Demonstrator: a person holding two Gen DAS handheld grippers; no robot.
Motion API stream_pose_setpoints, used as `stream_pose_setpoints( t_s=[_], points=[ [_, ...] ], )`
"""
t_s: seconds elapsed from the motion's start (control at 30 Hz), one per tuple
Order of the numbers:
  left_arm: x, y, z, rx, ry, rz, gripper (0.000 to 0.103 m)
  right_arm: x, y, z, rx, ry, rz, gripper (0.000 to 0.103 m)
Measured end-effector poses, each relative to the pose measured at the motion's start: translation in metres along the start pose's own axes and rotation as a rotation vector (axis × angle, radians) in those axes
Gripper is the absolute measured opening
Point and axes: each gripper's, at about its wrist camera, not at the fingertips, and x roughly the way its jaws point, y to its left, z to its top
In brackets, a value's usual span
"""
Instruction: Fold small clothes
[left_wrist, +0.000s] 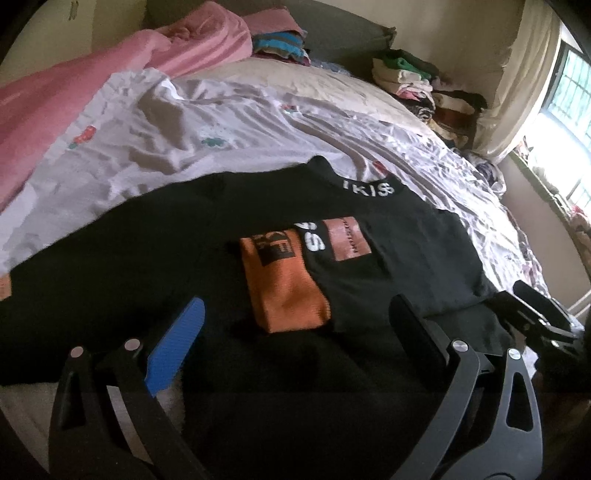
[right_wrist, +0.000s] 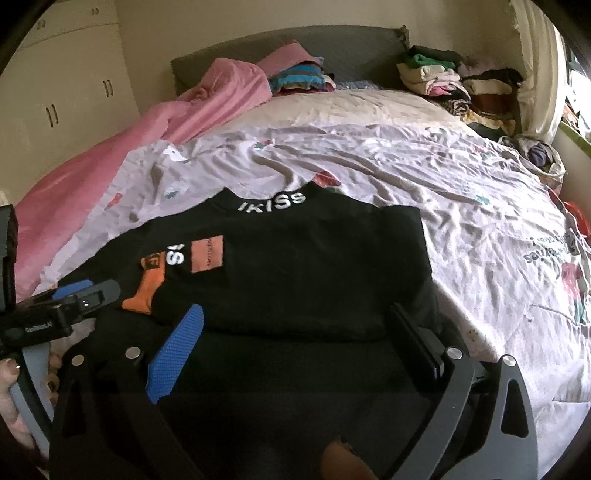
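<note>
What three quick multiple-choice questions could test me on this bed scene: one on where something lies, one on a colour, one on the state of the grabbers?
1. Where does the black shirt lie?
A. on the white bedsheet
B. on a chair
C. in a basket

2. What colour is the blanket heaped at the left of the bed?
A. green
B. pink
C. yellow

3. How do the left gripper and right gripper stand?
A. both shut on cloth
B. one open, one shut
C. both open

Answers: 1 A, the sheet shows all round the shirt's far edges. 2 B, pink in both views. 3 C, each pair of fingers stands wide apart, holding nothing.
</note>
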Motion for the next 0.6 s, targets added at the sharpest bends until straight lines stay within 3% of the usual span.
stream_pose_setpoints(
  t_s=[0.1, 0.2, 0.6],
  points=[
    [-0.007, 0.005, 0.001, -0.016, -0.012, 0.010, 0.093, -0.004, 0.005, 0.002, -0.007, -0.012, 0.012, 0.098],
    [-0.019, 0.007, 0.004, -0.018, -0.054, 0.080, 0.093, -0.007, 0.012, 0.004, -0.016, -0.020, 0.022, 0.098],
    [-0.051, 0.039, 0.005, -0.106, -0.099, 0.099, 0.093, -0.018, 0.046, 0.016, -0.070, -0.056, 0.070, 0.098]
  ],
)
